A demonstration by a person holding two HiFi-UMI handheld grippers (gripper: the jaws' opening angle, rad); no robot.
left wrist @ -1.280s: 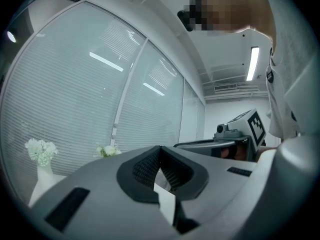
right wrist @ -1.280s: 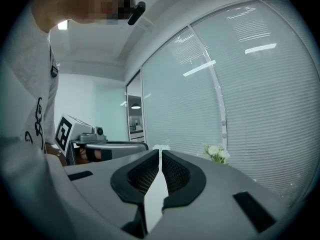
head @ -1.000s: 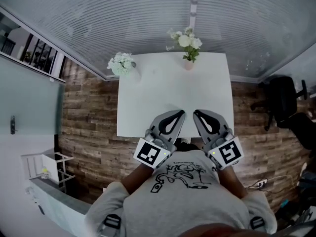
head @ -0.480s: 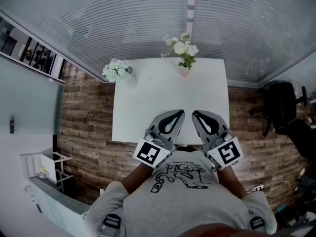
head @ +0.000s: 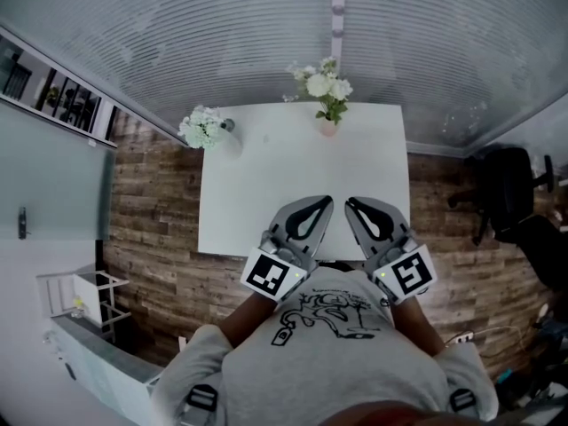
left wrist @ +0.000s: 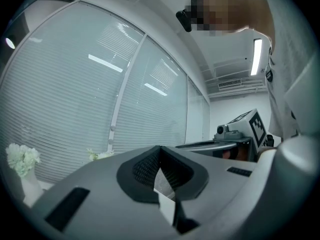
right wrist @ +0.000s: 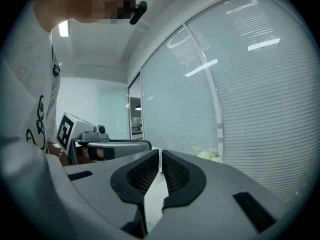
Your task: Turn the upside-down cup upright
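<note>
Left gripper [head: 323,201], right gripper [head: 352,205] at white table [head: 293,171]

— Are you picking out the cup?
— Not with any certainty. From the head view, nothing on the white table [head: 302,185] is reading as a cup; it is too small or too pale to tell.
— And the gripper views?
— Neither one is settling it.

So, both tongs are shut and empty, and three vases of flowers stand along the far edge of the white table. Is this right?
Not quite: the head view shows two vases of flowers, not three: the left vase at the far corner and the right vase further along the far edge of the white table. The rest holds: the left tongs and right tongs are shut and empty.
</note>
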